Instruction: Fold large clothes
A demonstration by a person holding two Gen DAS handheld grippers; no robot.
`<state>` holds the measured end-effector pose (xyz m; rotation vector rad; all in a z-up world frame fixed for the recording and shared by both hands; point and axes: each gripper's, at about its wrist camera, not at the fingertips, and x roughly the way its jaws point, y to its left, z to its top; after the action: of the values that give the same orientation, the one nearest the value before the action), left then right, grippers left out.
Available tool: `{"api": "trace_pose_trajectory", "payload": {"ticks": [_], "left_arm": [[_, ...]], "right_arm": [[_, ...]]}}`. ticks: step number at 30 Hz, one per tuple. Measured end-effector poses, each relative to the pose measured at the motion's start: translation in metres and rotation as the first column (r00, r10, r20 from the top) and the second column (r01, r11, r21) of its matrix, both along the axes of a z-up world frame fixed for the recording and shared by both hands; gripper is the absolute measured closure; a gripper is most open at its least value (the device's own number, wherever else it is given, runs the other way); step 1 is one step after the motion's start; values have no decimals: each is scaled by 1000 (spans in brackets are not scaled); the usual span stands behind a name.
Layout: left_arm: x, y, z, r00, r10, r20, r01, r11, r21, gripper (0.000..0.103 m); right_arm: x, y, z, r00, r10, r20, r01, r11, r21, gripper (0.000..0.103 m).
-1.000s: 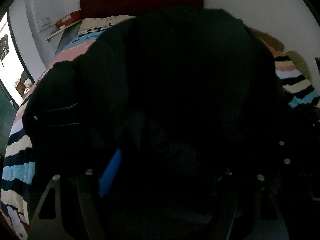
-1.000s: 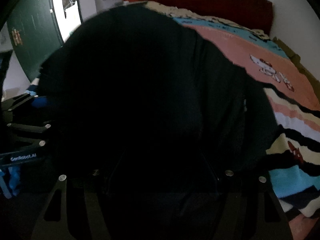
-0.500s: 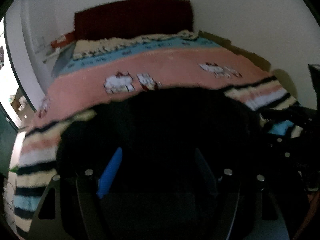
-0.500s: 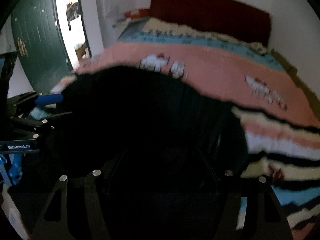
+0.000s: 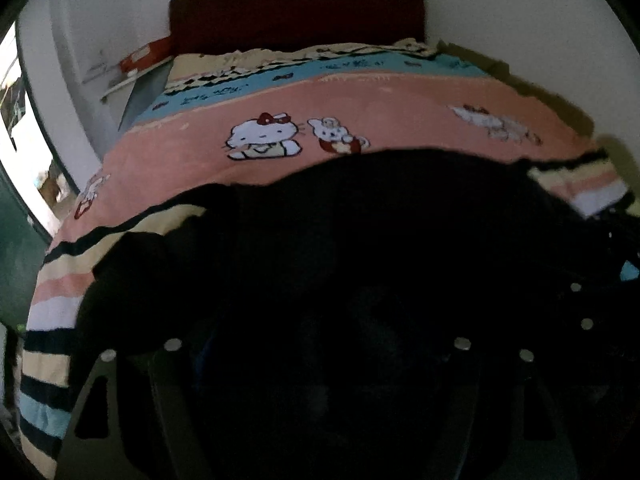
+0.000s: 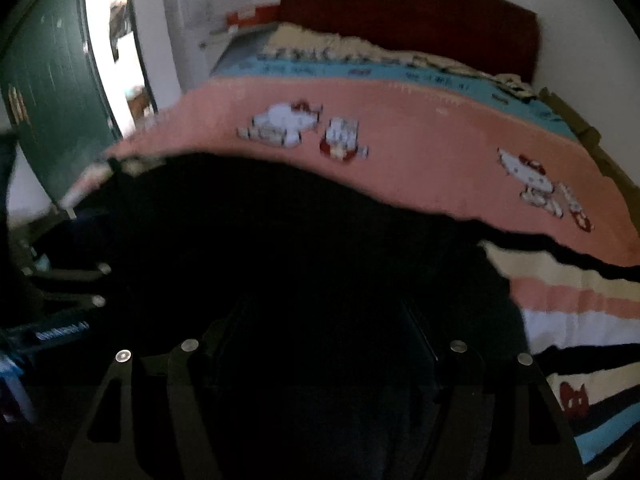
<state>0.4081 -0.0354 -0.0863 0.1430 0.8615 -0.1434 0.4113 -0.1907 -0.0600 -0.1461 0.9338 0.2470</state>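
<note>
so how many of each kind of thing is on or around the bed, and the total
black garment spread on the bed: 1
pink and striped cartoon-cat blanket: 1
dark red headboard: 1
green door: 1
total: 4

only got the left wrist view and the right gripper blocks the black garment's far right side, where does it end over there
Observer: From the right wrist view, the black garment ends on the bed cover's striped part; the stripes lie bare beyond its edge.
Operator: anything sitting on those stripes
Observer: Nothing loose that I can see, only a small red printed figure on a cream stripe, apart from the garment.
</note>
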Motion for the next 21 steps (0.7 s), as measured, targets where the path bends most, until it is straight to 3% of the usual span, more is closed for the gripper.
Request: {"api": "trace_pose_trajectory", "payload": {"ticks": [3,8,14,19,21], "left_arm": [[0,-2,-5,1000,6,-8,-6,1000,0,23],[-10,-6,4,999,-9,-32,11,998,58,23],[-52,-9,15,1000,-6,-11,8,991,137,23],[-80,-4,14,999,38,-22,-36,996,85,23],[-86,-1,6,998,50,-36,-48,997,56,23]], "right_arm": [[-1,-3,-12,1000,-12,1,12,1000,8,33],[-5,-3,-7,1000,-1,-30,1,1000,-6,33],[-49,-11,6,999,10,-42,-10,1000,8,31],[-85,-11,6,998,22,-58,-23,1000,-12,31],[-97,-6,-1,997,33,-69,-37,998,-59,31]]}}
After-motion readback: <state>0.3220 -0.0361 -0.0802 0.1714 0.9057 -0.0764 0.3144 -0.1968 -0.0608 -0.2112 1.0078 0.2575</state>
